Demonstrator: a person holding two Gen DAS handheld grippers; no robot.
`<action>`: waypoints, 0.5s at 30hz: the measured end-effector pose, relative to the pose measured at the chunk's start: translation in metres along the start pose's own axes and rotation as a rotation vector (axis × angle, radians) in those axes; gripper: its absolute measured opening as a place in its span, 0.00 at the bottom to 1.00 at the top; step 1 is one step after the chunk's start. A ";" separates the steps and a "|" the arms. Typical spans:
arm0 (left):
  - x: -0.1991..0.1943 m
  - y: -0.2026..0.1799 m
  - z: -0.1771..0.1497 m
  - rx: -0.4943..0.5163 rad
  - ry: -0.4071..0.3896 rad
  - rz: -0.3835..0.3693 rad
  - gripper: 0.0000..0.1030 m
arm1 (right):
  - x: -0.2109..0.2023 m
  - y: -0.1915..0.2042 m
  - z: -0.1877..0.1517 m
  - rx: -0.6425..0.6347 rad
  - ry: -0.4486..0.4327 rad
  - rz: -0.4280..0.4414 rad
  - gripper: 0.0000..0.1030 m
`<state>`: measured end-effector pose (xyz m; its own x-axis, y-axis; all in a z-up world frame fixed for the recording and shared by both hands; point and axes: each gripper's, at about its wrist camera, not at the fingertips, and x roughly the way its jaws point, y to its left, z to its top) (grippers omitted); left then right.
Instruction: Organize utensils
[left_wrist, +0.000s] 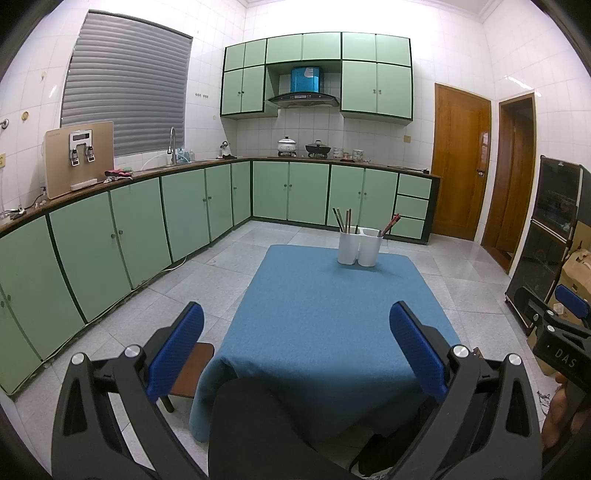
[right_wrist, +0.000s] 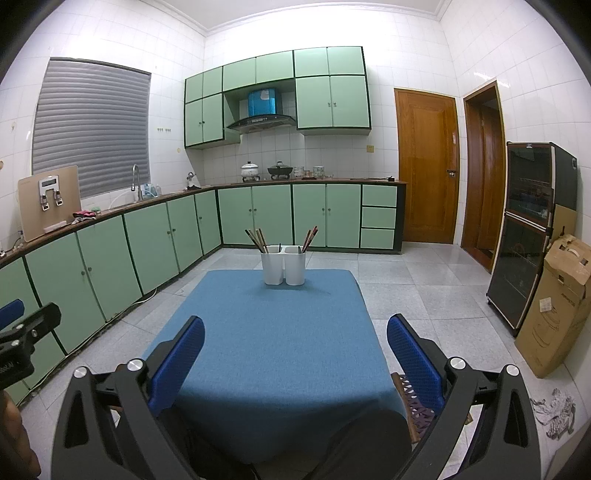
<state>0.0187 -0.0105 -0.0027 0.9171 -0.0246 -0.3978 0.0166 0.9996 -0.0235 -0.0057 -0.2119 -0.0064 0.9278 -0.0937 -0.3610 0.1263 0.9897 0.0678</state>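
A white two-part utensil holder (left_wrist: 359, 248) stands near the far edge of the blue-clothed table (left_wrist: 325, 332). Several chopsticks (left_wrist: 342, 220) lean in its left cup and several reddish ones (left_wrist: 390, 225) in its right cup. The holder (right_wrist: 283, 266) with both chopstick bunches also shows in the right wrist view. My left gripper (left_wrist: 295, 350) is open and empty, held back at the table's near edge. My right gripper (right_wrist: 295, 358) is open and empty, also at the near edge of the table (right_wrist: 273, 350). The right gripper also shows at the right edge of the left wrist view (left_wrist: 561, 332).
Green cabinets (left_wrist: 147, 229) line the left and far walls. A wooden stool (left_wrist: 192, 369) stands by the table's left corner. A dark cabinet (right_wrist: 532, 236) and a cardboard box (right_wrist: 554, 306) stand at the right. A crumpled rag (right_wrist: 554, 410) lies on the floor.
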 end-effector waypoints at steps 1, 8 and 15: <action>0.000 0.000 0.000 0.000 0.000 0.000 0.95 | 0.000 0.000 0.000 0.000 -0.001 0.000 0.94; 0.000 0.000 0.000 0.000 0.000 0.000 0.95 | -0.001 0.000 -0.001 0.000 -0.001 0.000 0.94; 0.000 0.000 -0.001 0.000 0.000 -0.001 0.95 | -0.001 0.000 -0.001 0.002 -0.001 0.000 0.94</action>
<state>0.0189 -0.0110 -0.0033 0.9170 -0.0254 -0.3981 0.0172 0.9996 -0.0241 -0.0067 -0.2115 -0.0068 0.9280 -0.0937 -0.3605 0.1269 0.9895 0.0695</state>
